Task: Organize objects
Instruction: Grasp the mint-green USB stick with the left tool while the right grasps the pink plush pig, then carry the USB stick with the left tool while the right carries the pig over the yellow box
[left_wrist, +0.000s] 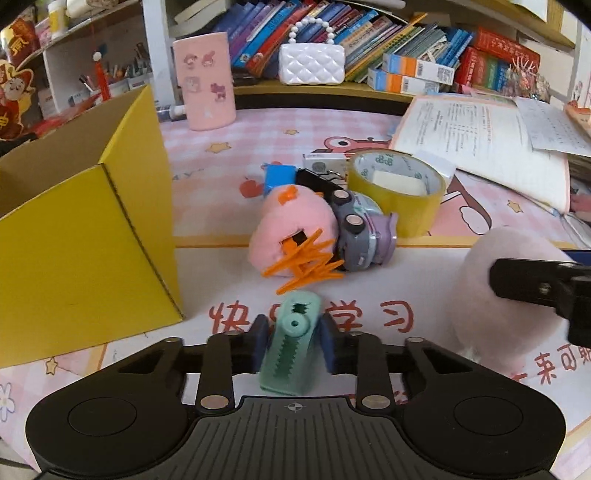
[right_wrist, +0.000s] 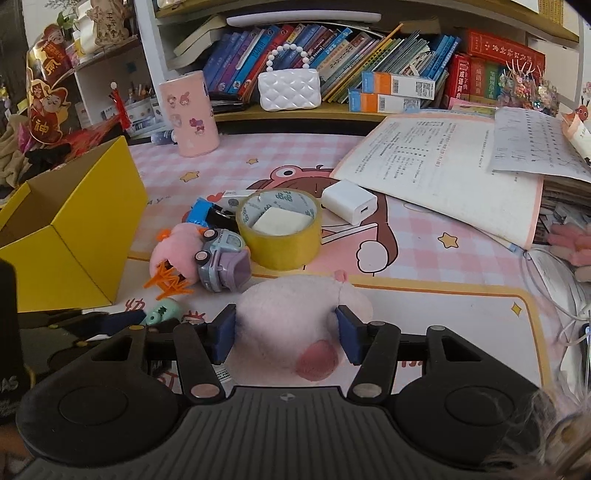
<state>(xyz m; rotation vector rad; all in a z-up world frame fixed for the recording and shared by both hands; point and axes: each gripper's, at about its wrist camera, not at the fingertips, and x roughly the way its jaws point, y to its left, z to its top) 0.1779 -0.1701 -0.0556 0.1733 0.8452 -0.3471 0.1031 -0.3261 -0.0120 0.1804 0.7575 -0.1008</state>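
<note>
**Both jaws loaded, box off to my left**

My left jaws (left_wrist: 293, 345) are clamped narrow on the mint-green clip (left_wrist: 291, 347), pads pressing its two flanks. Its long axis runs straight along my line of sight, toothed face up, the pivot end pointing away from me toward the pile, the tail end toward my palm. It sits low over the table (left_wrist: 369, 269), and I cannot tell whether it touches.

My right jaws (right_wrist: 287, 334) are closed on the pale pink plush (right_wrist: 295, 314), squeezing its soft sides; its rosy cheek patch faces my camera, and the body bulges forward beyond the pads.

The yellow box (left_wrist: 88, 254) stands open-topped to the left of both hands, and my left hand is the nearer one. I judge the coming move turns on that: the clip goes up and left over the box's near wall, the plush afterwards.

Remaining ahead: the pink bird toy (left_wrist: 291, 225), toy car (left_wrist: 356, 232) and tape roll (left_wrist: 395, 192), touching in a cluster.
</note>
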